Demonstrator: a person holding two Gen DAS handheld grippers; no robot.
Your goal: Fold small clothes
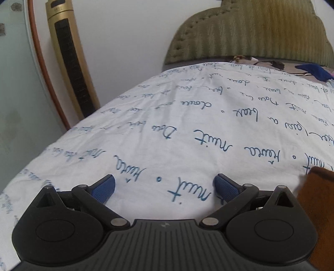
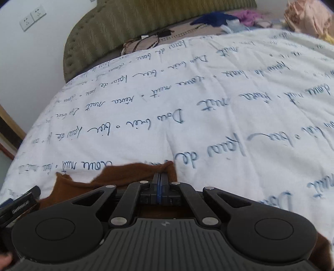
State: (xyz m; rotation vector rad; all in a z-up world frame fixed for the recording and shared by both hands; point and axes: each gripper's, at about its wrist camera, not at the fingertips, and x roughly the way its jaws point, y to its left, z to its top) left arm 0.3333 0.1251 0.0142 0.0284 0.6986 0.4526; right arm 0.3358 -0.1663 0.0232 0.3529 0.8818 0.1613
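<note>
Spread across the bed: a white duvet (image 1: 187, 129) printed with blue handwriting, reaching back to a green tufted headboard (image 1: 250, 35), with a gold tower fan (image 1: 68, 58) against the wall at left and a heap of blue, pink and peach clothes (image 2: 229, 18) at the far end. Lay near the front edge, crumpled on the duvet: a brown garment (image 2: 125, 173). Hung just above bare duvet, beside the garment, jaws spread wide and empty: left gripper (image 1: 163, 187); pinched together on the brown cloth's top edge: right gripper (image 2: 160, 177).
</note>
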